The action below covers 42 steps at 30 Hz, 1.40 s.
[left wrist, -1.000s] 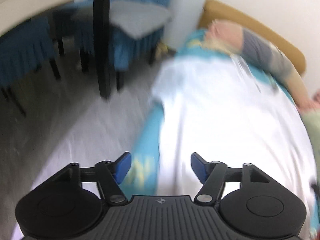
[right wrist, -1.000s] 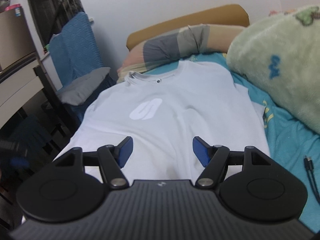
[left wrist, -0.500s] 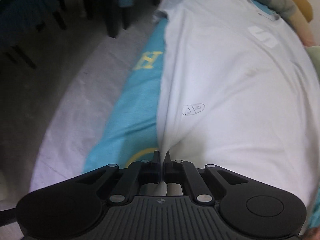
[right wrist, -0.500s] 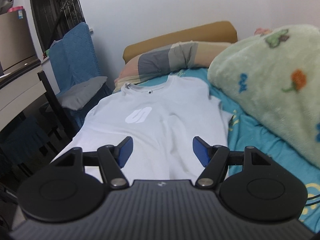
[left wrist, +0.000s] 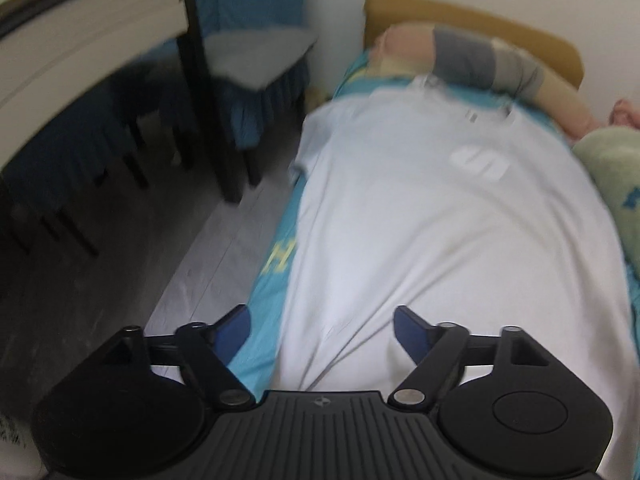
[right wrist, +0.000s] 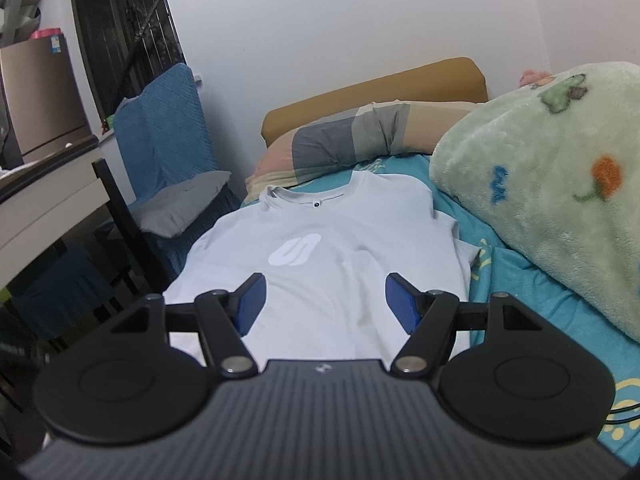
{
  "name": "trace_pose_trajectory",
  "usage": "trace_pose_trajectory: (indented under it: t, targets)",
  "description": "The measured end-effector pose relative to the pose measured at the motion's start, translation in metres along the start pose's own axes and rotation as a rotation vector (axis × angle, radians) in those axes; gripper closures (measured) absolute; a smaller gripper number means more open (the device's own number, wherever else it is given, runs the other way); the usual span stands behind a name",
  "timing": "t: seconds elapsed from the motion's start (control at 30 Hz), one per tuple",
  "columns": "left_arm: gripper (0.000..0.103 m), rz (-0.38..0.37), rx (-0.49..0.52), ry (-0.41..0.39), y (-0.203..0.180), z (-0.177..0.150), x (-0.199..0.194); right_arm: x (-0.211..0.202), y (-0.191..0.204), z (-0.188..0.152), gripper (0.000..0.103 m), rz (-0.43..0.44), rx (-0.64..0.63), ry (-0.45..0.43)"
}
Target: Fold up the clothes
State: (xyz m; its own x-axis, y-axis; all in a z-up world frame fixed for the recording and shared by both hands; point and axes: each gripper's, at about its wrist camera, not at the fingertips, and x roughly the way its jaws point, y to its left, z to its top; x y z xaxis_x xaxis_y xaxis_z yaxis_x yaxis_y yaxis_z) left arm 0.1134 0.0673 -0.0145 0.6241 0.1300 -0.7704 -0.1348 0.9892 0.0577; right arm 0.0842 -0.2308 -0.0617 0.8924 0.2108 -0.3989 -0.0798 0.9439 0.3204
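Observation:
A pale grey-white T-shirt with a white chest logo lies spread flat, front up, on a turquoise bed sheet, its collar toward the headboard. My left gripper stands open above the shirt's lower left hem, nothing between its blue pads. My right gripper is open too, raised over the lower middle of the T-shirt, holding nothing. The left wrist view is motion-blurred.
A striped pillow and a mustard headboard lie beyond the collar. A green fleece blanket is heaped along the bed's right side. A dark chair with blue cover and a white desk stand left of the bed, over grey floor.
Half a second ago my left gripper was shut on the shirt's hem; it has opened, let go and pulled back with a higher view. The right gripper rose slightly and stays open.

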Motion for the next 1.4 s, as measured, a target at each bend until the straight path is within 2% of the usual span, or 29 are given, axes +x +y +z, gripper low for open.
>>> trace_pose_trajectory:
  t: [0.23, 0.3, 0.43, 0.6, 0.9, 0.97, 1.13, 1.33, 1.37, 1.4]
  targets:
    - [0.004, -0.046, 0.077, -0.210, -0.094, 0.013, -0.003, 0.007, -0.004, 0.000, 0.034, -0.016, 0.018, 0.002]
    - [0.003, -0.069, 0.104, -0.239, -0.120, 0.005, 0.007, 0.009, -0.008, 0.000, 0.034, -0.026, 0.030, 0.004]
    - [0.003, -0.133, 0.152, -0.276, -0.138, -0.022, 0.032, 0.013, -0.019, 0.000, 0.034, -0.041, 0.074, 0.007]
    - [0.003, -0.164, 0.152, -0.254, -0.122, -0.043, 0.062, 0.025, -0.025, 0.003, 0.034, -0.117, 0.039, -0.016]
    - [0.003, -0.175, 0.165, -0.243, -0.117, -0.037, 0.072, 0.068, -0.063, 0.004, 0.034, -0.149, 0.130, 0.033]
    - [0.003, -0.182, 0.158, -0.237, -0.115, -0.036, 0.077, 0.089, -0.076, 0.009, 0.034, -0.144, 0.114, 0.065]
    - [0.003, -0.188, 0.137, -0.224, -0.109, -0.032, 0.091, 0.139, -0.120, 0.019, 0.034, -0.168, 0.207, 0.091]
    - [0.003, -0.182, 0.131, -0.210, -0.110, -0.028, 0.113, 0.184, -0.136, 0.013, 0.035, -0.134, 0.219, 0.126]
    - [0.003, -0.176, 0.134, -0.209, -0.111, -0.028, 0.116, 0.191, -0.137, 0.012, 0.041, -0.129, 0.218, 0.132]
    - [0.003, -0.172, 0.133, -0.204, -0.111, -0.028, 0.120, 0.193, -0.134, 0.012, 0.055, -0.131, 0.194, 0.132]
